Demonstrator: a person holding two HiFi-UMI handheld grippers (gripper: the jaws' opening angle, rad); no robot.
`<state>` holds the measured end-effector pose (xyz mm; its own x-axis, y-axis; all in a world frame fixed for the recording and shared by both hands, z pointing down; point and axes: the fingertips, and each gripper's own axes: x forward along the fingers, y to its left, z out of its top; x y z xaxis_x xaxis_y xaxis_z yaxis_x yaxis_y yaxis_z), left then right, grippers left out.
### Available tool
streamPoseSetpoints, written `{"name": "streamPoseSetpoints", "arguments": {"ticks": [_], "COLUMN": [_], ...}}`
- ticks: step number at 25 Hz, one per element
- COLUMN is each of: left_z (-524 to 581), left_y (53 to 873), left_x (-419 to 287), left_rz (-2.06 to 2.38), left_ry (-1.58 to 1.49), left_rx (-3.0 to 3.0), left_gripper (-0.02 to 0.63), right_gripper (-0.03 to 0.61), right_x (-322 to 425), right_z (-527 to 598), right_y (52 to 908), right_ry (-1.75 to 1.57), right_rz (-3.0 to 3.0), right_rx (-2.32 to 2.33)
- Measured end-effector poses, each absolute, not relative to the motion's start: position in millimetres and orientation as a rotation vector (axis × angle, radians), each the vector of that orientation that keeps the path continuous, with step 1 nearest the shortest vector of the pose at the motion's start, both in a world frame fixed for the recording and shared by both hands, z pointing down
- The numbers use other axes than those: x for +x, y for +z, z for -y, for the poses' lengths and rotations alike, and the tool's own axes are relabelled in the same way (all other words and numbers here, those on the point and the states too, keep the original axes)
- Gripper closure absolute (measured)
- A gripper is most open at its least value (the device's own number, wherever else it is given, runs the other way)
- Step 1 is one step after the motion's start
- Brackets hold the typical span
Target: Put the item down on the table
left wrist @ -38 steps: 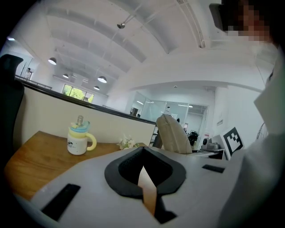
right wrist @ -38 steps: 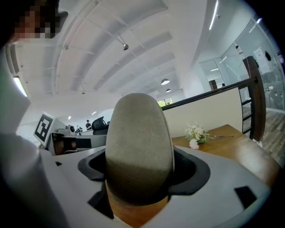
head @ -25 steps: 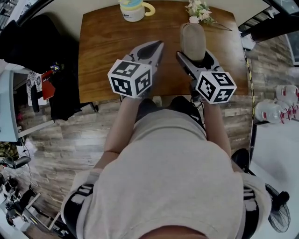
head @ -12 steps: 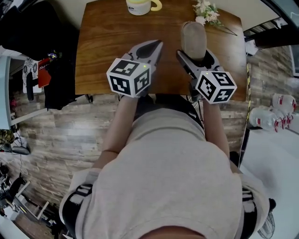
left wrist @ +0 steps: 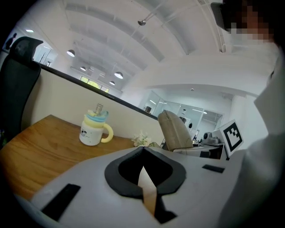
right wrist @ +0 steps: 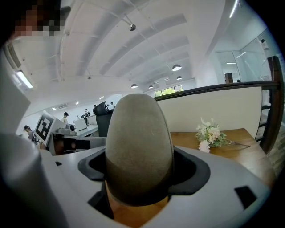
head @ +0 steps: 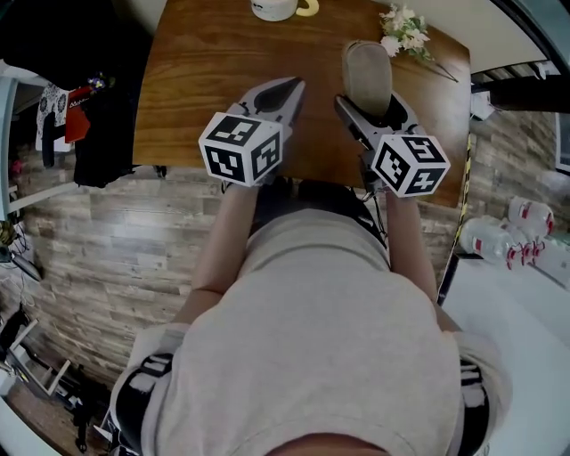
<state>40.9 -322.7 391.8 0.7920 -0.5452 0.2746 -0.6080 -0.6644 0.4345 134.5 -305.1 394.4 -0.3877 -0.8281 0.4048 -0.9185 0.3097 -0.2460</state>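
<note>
A grey-brown oval item (head: 367,76) stands up out of my right gripper (head: 374,109), which is shut on its lower end above the near part of the wooden table (head: 205,71). In the right gripper view the item (right wrist: 139,142) fills the gap between the jaws of that gripper (right wrist: 140,165). My left gripper (head: 297,85) hovers to its left at about the same height, shut, with nothing in it. In the left gripper view the jaws of that gripper (left wrist: 143,151) meet at the tip, and the item (left wrist: 173,131) shows off to the right.
A white mug with a yellow handle (head: 280,7) (left wrist: 94,130) stands at the table's far edge. A small bunch of white flowers (head: 403,27) (right wrist: 210,136) lies at the far right corner. Dark clothing (head: 89,107) hangs left of the table. Water bottles (head: 499,240) lie on the floor at right.
The table, mug and flowers have slid toward the top of the head view. Both grippers keep about the same place, and the right one still holds the item.
</note>
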Motion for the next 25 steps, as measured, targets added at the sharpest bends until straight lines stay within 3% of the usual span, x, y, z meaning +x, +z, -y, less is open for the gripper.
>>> {"name": "streamPoseSetpoints", "arguments": {"ticks": [25], "left_z": [305.9], "left_y": [484.0], "left_x": [42.8], "left_rz": [0.942], "left_ry": [0.312], "left_rx": [2.248], "left_gripper": [0.600], "right_gripper": [0.175], "right_x": [153.9], "right_z": [311.8], "right_y": [511.5], "right_ry": [0.801], "right_rz": [2.184], "right_rx": [1.290]}}
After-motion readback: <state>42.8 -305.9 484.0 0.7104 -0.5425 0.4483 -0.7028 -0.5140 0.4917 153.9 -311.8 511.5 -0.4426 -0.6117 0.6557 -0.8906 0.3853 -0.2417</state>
